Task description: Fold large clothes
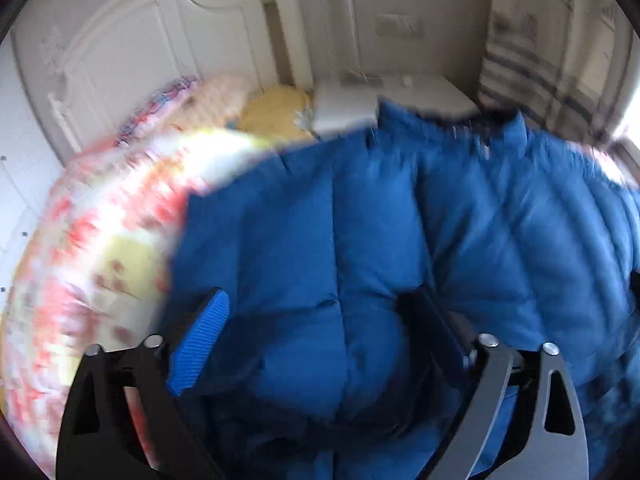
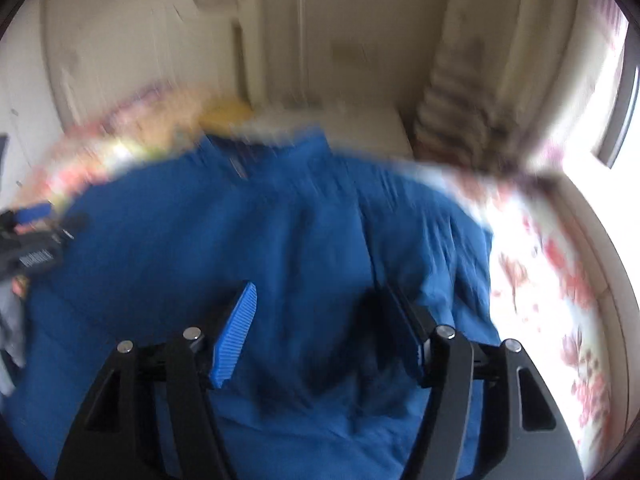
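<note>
Blue quilted jacket (image 1: 360, 208) spread on floral bedspread (image 1: 92, 248), collar toward headboard (image 1: 120, 40). Left tongs (image 1: 320, 312) wide open, empty above jacket. Right tongs (image 2: 320, 320) partly open, empty too. Risk: slippery padding springing open, bunching.

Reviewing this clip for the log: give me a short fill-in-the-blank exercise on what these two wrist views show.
1. The quilted jacket spread on the bed is ____ in colour.
2. The bedspread beneath it bears a ____ print.
3. The left gripper and the right gripper both have their jaws ____, gripping nothing.

Missing words: blue; floral; open
</note>
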### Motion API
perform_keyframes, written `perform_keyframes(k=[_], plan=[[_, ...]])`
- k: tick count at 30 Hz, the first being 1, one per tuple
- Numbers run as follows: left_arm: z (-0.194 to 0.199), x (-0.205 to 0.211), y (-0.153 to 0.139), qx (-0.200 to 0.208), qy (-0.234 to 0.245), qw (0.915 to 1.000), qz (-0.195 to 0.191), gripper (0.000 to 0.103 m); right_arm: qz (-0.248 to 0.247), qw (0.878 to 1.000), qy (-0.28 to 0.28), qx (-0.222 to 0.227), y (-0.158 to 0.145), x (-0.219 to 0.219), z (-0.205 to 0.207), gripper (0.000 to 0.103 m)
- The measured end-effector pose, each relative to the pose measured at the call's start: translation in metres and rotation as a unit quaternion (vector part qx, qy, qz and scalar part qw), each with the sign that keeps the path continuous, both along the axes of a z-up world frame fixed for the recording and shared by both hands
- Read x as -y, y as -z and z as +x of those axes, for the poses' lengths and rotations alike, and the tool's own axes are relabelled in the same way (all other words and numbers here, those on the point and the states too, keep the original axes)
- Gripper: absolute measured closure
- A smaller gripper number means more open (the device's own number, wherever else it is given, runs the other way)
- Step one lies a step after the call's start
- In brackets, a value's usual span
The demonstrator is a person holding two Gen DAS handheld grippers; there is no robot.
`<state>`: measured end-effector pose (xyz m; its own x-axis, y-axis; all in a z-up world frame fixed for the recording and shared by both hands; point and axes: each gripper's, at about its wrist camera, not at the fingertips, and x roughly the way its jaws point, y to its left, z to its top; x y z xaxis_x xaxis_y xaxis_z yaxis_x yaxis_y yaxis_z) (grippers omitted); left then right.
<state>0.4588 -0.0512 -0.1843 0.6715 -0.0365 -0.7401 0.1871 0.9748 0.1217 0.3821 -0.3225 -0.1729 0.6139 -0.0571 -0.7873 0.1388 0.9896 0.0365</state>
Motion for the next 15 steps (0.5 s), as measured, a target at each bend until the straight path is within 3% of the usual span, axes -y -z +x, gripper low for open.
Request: perform_keyframes(k=[1, 4, 6, 8, 11, 13, 15], plan=[[-0.003, -0.002, 0.005, 0.014, 0.006, 0.9998, -0.008, 0.010, 0.008, 1.000, -0.014, 0.015, 0.004, 0.003, -0.007, 0.039], [-0.002, -0.004, 0.005, 0.008, 0.004, 0.9999, -0.012, 0.010, 0.060, 0.997, -0.031, 0.024, -0.008, 0.016, -0.012, 0.040], [-0.004, -0.002, 0.006, 0.012, 0.003, 0.9999, -0.006, 0.010, 0.098, 0.992, -0.003, 0.073, -0.028, 0.036, -0.021, 0.046], [-0.003, -0.002, 0.006, 0.012, 0.002, 0.9999, -0.006, 0.010, 0.105, 0.989, 0.021, 0.101, -0.040, 0.052, -0.024, 0.053], [-0.004, -0.002, 0.005, 0.012, 0.001, 0.9999, -0.006, 0.010, 0.081, 0.995, 0.002, 0.062, -0.022, 0.050, -0.011, 0.061], [-0.003, -0.002, 0.004, 0.013, 0.001, 0.9999, -0.007, 0.010, 0.028, 0.999, -0.034, 0.011, 0.003, 0.035, -0.001, 0.062], [-0.002, -0.002, 0.003, 0.013, 0.001, 0.9999, -0.007, 0.010, 0.048, 0.998, -0.029, -0.004, -0.001, 0.039, -0.001, 0.062]])
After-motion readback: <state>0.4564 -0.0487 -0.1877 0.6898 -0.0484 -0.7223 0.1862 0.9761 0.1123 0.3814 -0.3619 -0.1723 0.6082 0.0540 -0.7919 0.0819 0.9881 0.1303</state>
